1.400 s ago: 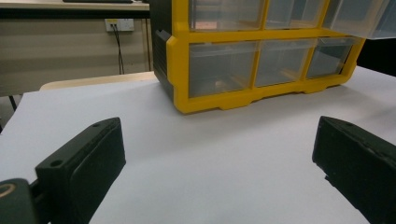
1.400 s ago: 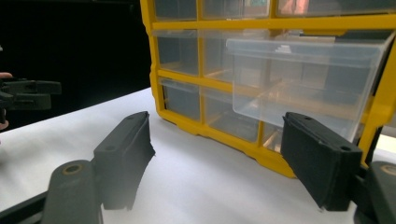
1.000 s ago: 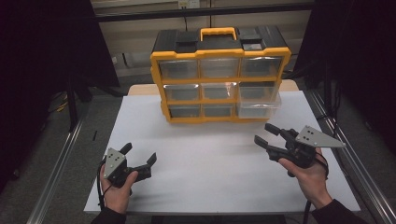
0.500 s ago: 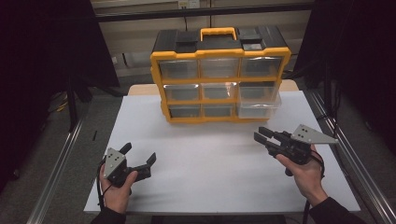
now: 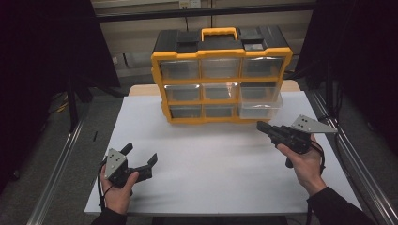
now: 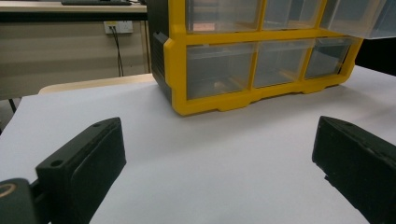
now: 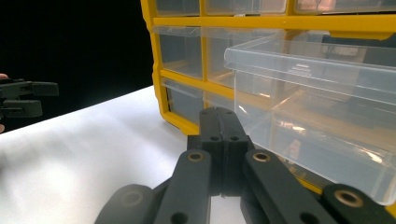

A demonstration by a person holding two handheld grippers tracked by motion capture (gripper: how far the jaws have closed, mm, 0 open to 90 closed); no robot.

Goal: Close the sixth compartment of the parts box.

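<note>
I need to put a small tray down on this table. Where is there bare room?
The white sheet is bare between the left tongs and the right tongs, in front of the yellow organizer. It is tighter at the right, where a clear drawer sticks out near the right tongs.

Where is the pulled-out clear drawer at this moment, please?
In the high view, the clear drawer juts from the yellow organizer's right column, just beyond the shut right tongs.

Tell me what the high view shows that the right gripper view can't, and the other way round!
High view: the organizer's black top with its yellow handle, and the person's hands holding the left gripper, open, and the right gripper, shut. Right gripper view: a close look into the clear, pulled-out drawer. Both: the yellow organizer standing on the white table.
</note>
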